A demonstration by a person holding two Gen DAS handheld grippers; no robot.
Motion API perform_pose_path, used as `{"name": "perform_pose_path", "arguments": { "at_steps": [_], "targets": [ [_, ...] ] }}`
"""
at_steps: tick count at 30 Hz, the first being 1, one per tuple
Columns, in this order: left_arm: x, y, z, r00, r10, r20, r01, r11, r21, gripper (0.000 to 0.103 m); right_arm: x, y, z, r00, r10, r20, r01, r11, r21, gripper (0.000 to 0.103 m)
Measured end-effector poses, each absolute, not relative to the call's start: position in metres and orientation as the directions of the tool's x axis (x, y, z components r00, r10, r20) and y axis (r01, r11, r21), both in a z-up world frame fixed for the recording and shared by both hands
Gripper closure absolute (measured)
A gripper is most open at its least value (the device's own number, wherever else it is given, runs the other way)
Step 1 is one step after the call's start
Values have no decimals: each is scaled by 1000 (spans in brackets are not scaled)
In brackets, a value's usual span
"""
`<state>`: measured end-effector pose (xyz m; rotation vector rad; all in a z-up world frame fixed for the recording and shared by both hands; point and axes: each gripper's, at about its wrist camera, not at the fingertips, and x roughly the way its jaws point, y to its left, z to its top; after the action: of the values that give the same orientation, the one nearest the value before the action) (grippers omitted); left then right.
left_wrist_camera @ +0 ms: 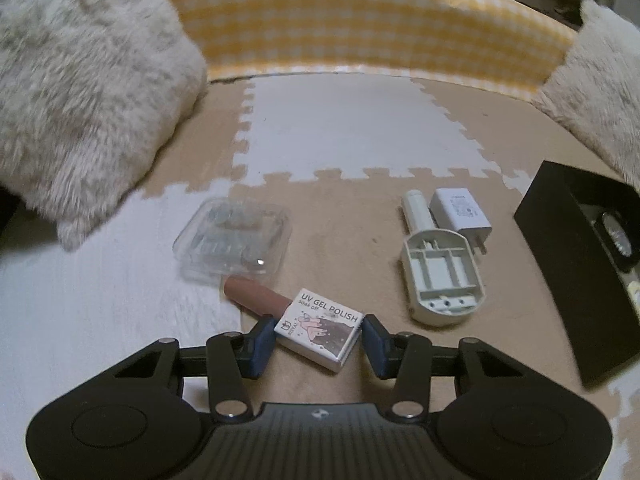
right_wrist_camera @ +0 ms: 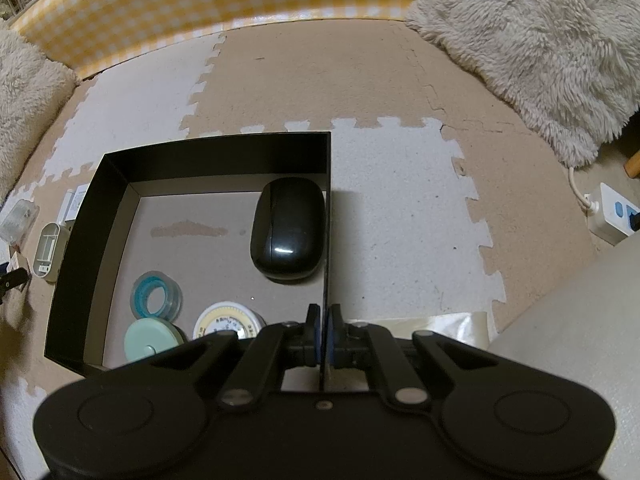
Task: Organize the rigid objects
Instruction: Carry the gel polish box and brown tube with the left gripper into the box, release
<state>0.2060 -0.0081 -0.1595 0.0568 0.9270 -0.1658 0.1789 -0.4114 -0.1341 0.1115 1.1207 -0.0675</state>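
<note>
The small white box printed "UV GEL POLISH / soak off" [left_wrist_camera: 320,334] lies on the floor between the blue-padded fingers [left_wrist_camera: 262,346] of the left gripper [left_wrist_camera: 318,344]. The pads sit at its two ends, seemingly touching; a firm clamp cannot be confirmed. A brown cylindrical tube [left_wrist_camera: 256,298] lies just beyond the box, touching it, with a clear plastic case [left_wrist_camera: 234,238] further out. To the right are a white open-backed plastic housing [left_wrist_camera: 442,276] and a white plug adapter [left_wrist_camera: 462,210] with small illegible print.

The right gripper [right_wrist_camera: 323,334] has its fingers together, pinching the thin right wall of the open black box [right_wrist_camera: 92,220]. Inside: a black oval case [right_wrist_camera: 288,228], a clear-and-blue tape roll [right_wrist_camera: 156,295], a pale green round lid [right_wrist_camera: 150,340], and a round white tin [right_wrist_camera: 228,322] with unreadable label.

The floor [left_wrist_camera: 360,128] is beige and white interlocking foam tiles, bounded by a yellow gingham panel [left_wrist_camera: 360,28] and shaggy cream cushions [left_wrist_camera: 80,80]. A white power strip [right_wrist_camera: 612,216] lies at right.
</note>
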Motion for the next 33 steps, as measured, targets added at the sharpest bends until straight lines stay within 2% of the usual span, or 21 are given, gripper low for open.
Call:
{"name": "perform_pose_path", "arguments": {
  "at_steps": [6,15,20,26,33],
  "targets": [
    [187,-34,-148,568,-188,-801,220,973,-72,55,179,-412,-134,435,6,-900,112,992,61,99],
    [170,-74,-99,652,-305,-695,342,936,-90,55,178,-412,-134,435,7,-900,113,992,63,99],
    [163,-108,-79,641,-404,-652,451,886,-105,55,178,-412,-134,434,5,-901,111,992,60,99],
    [163,-161,-79,564,-498,-658,622,781,-57,55,178,-412,-134,434,5,-901,111,992,59,99],
    [192,-219,-99,495,-512,-702,681,731,-53,55,178,-411,-135,433,3,-901,109,993,55,99]
  ]
}}
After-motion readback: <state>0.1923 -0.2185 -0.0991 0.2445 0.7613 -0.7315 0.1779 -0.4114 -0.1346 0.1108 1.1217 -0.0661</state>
